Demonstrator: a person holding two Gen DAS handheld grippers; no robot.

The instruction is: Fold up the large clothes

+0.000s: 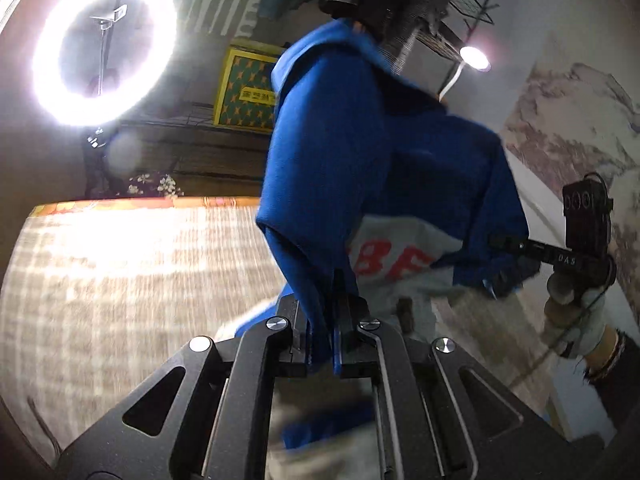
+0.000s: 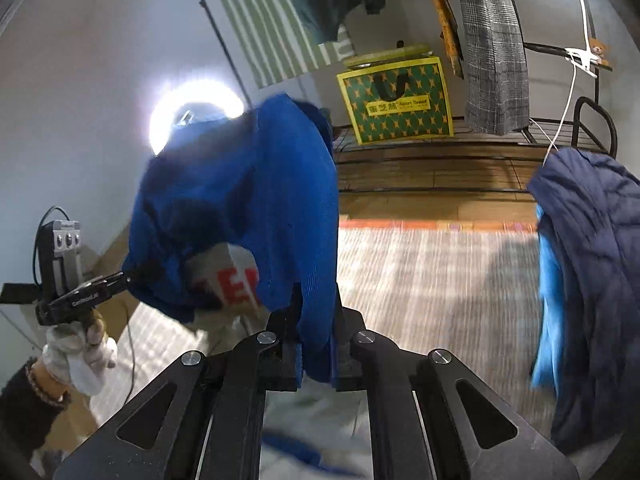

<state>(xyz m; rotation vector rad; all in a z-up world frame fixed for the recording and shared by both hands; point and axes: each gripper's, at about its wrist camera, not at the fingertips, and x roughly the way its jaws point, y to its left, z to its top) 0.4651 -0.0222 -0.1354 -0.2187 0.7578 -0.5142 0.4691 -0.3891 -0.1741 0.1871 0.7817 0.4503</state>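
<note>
A large blue garment (image 1: 340, 152) with a grey panel bearing red letters (image 1: 394, 264) hangs in the air above a woven mat (image 1: 120, 280). My left gripper (image 1: 325, 316) is shut on a fold of its blue cloth. My right gripper (image 2: 316, 312) is shut on another blue fold of the same garment (image 2: 256, 200). In the left wrist view the right gripper (image 1: 504, 280) shows at the right, held by a gloved hand (image 1: 576, 320), pinching the garment's far edge. In the right wrist view the left gripper (image 2: 128, 276) shows at the left, held by a gloved hand (image 2: 80, 352).
A dark navy and light blue pile of clothes (image 2: 592, 280) lies at the right on the mat (image 2: 440, 280). A lit ring light (image 1: 104, 48) stands behind the mat. A yellow-green patterned bag (image 2: 396, 100) sits on a wire rack with hanging clothes (image 2: 492, 48).
</note>
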